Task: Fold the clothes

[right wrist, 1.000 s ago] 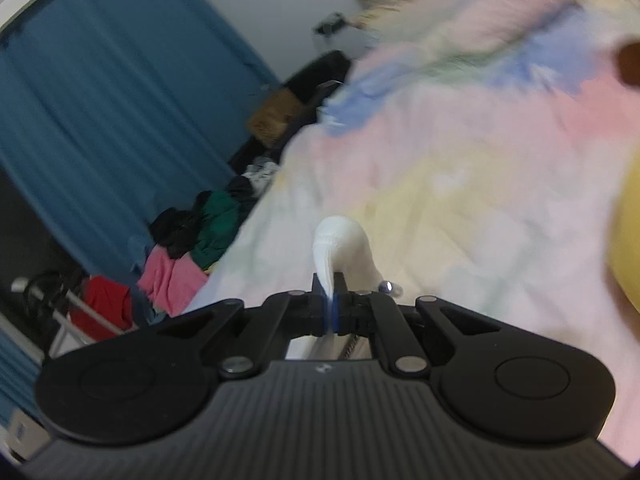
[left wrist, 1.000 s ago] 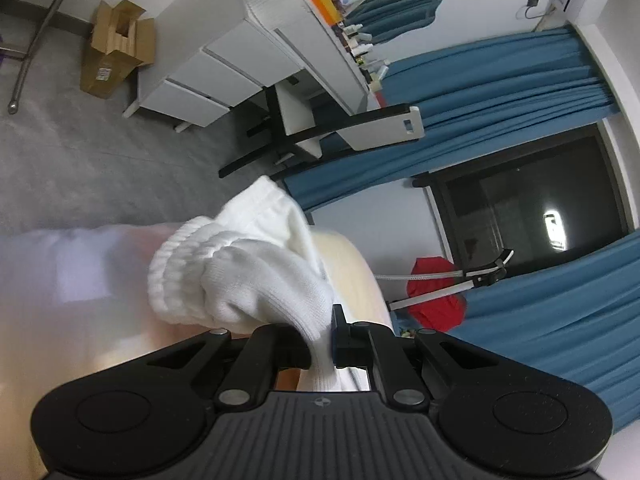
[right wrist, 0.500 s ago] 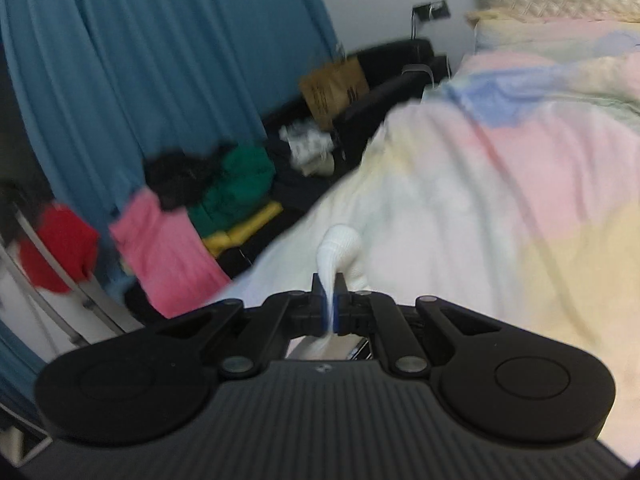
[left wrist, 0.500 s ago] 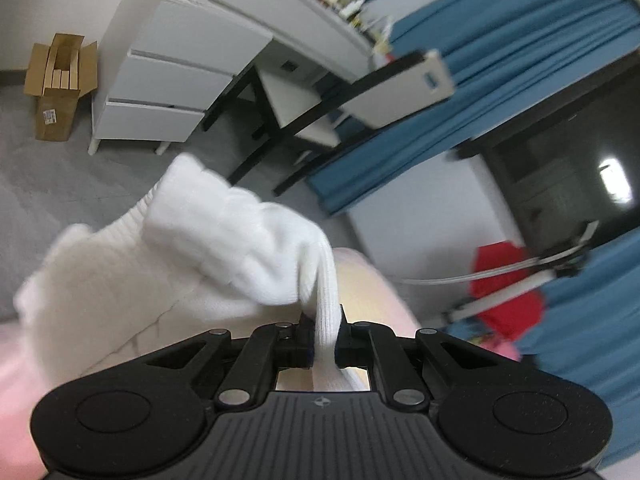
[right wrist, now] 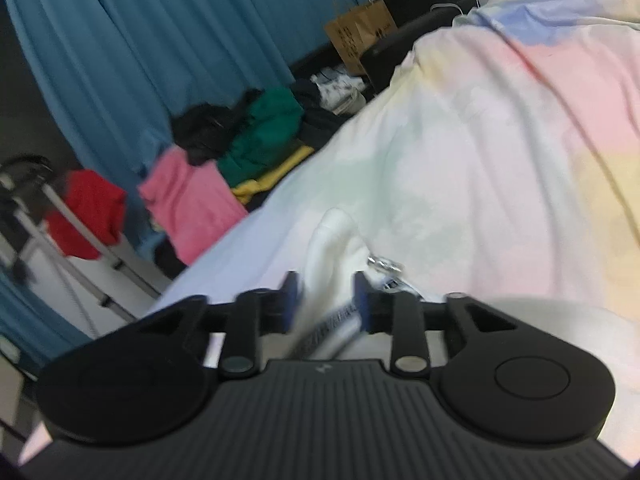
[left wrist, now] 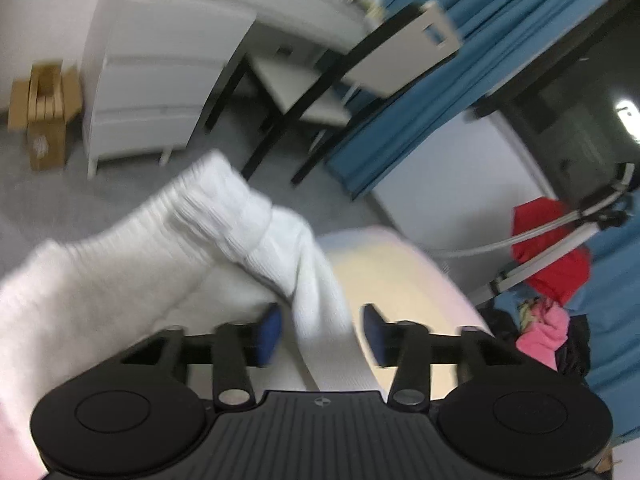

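Note:
A white knit garment with ribbed cuffs lies in front of my left gripper, over the pastel bed cover. The left jaws stand open, with a strip of the white fabric passing loosely between the blue pads. In the right wrist view my right gripper is also open, with a fold of the same white garment and its zipper lying between the pads. The garment rests on the bed cover.
A white drawer desk, a chair and a cardboard box stand on the grey floor. Blue curtains, a pile of clothes, a tripod with red cloth and a paper bag flank the bed.
Both grippers were shut on the white garment and have now opened. The fabric sits loose between the pads, and the garment has dropped lower toward the bed.

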A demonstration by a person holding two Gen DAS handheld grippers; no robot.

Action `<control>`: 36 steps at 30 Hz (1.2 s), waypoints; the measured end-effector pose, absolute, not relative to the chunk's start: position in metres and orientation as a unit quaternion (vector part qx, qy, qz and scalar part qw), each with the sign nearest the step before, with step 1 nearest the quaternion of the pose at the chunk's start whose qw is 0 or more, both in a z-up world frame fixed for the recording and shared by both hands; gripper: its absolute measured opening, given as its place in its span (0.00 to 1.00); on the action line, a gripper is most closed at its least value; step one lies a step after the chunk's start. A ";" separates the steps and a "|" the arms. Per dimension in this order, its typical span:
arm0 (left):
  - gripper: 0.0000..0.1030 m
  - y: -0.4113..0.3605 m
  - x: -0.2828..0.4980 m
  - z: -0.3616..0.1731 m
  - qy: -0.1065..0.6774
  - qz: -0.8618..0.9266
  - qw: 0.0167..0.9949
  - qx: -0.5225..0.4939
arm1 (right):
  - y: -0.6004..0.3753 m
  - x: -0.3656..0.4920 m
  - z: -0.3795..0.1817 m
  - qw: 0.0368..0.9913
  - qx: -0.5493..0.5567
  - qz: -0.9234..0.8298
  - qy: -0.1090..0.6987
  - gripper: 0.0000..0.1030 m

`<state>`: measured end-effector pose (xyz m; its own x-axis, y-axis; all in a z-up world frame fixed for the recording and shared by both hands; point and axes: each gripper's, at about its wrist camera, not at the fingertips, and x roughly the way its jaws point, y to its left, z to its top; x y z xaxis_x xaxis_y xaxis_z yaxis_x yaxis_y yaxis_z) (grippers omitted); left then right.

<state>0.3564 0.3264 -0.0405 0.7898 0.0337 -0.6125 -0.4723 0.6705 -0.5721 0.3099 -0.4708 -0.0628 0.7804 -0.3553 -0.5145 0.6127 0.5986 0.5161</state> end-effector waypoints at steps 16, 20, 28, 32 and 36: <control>0.83 0.329 0.197 -0.080 0.345 0.134 0.762 -0.532 | -0.427 0.159 -0.081 0.799 0.526 -0.159 0.243 0.60; 0.83 0.330 0.203 -0.101 0.327 0.123 0.765 -0.542 | -0.428 0.174 -0.110 0.772 0.563 -0.146 0.257 0.60; 0.59 0.338 0.229 -0.114 0.257 0.140 0.797 -0.529 | -0.439 0.200 -0.125 0.790 0.554 -0.191 0.179 0.59; 0.41 0.343 0.236 -0.121 0.232 0.140 0.798 -0.538 | -0.446 0.213 -0.131 0.796 0.542 -0.223 0.148 0.31; 0.19 0.346 0.232 -0.117 0.217 0.139 0.798 -0.544 | -0.452 0.213 -0.128 0.796 0.540 -0.240 0.135 0.15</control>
